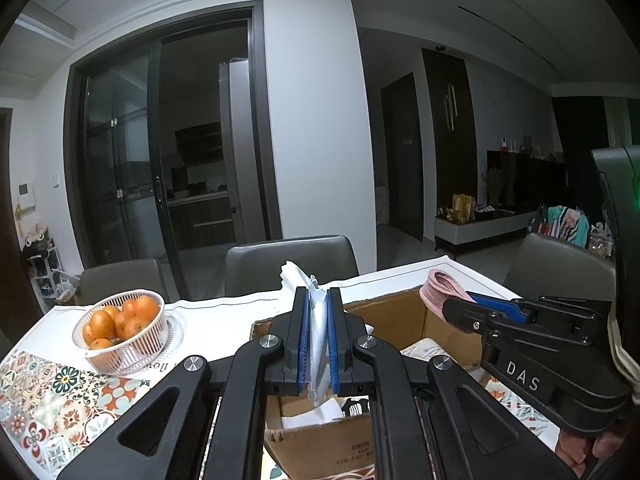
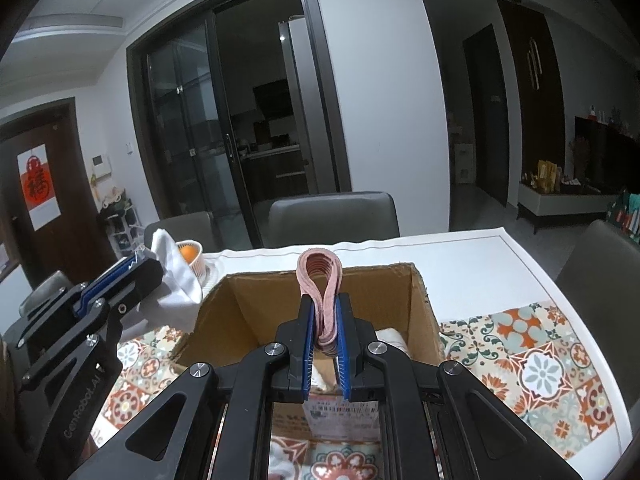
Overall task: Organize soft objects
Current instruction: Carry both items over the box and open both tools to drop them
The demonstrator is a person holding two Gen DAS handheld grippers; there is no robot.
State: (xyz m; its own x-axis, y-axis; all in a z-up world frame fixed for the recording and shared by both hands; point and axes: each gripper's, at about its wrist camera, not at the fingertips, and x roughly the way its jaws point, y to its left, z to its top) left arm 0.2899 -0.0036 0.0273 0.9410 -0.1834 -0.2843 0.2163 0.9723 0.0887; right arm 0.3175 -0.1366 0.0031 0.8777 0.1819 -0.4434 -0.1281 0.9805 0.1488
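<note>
My left gripper (image 1: 318, 300) is shut on a white cloth (image 1: 298, 280) and holds it above the near left side of an open cardboard box (image 1: 384, 312). It also shows at the left of the right wrist view (image 2: 140, 276), with the white cloth (image 2: 176, 280) hanging from it. My right gripper (image 2: 324, 304) is shut on a folded pink cloth (image 2: 320, 272) over the box (image 2: 416, 300). In the left wrist view the right gripper (image 1: 476, 304) and the pink cloth (image 1: 442, 290) are over the box's right side. Pale soft items (image 2: 394, 340) lie inside the box.
A white basket of oranges (image 1: 120, 328) stands on the table left of the box. The table has a patterned cloth (image 2: 540, 368) and a white top (image 2: 472, 264). Grey chairs (image 2: 332, 216) stand along the far side and at the right.
</note>
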